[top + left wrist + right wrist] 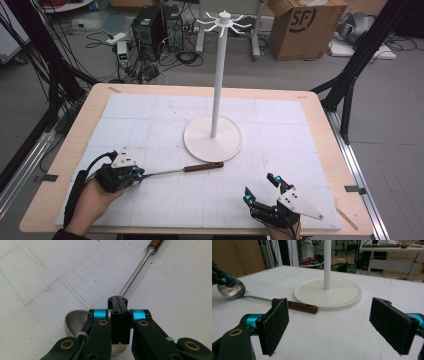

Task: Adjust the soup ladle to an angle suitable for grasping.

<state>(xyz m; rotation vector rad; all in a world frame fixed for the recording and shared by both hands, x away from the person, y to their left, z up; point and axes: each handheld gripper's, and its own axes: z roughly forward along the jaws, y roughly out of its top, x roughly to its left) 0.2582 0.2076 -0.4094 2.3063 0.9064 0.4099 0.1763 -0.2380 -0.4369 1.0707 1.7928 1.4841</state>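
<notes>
A long spoon (190, 169) with a steel bowl (75, 320), a thin steel shaft and a brown wooden handle (298, 306) lies on the white mat, front left of the stand. My left gripper (136, 175) is shut on the spoon where the shaft meets the bowl; its jaws are pressed together. The handle end points toward the stand's round base (212, 139). My right gripper (260, 189) stands open near the table's front edge, right of the spoon, with nothing between its pads (275, 323). The left gripper (222, 277) shows at the far left over the bowl.
A white stand with a tall pole (218, 75) and a ring of hooks on top (224, 22) rises from the mat's middle. The mat (150, 115) covers a wooden table (80, 125). Beyond are a cardboard box (305, 25), cables and black frame legs.
</notes>
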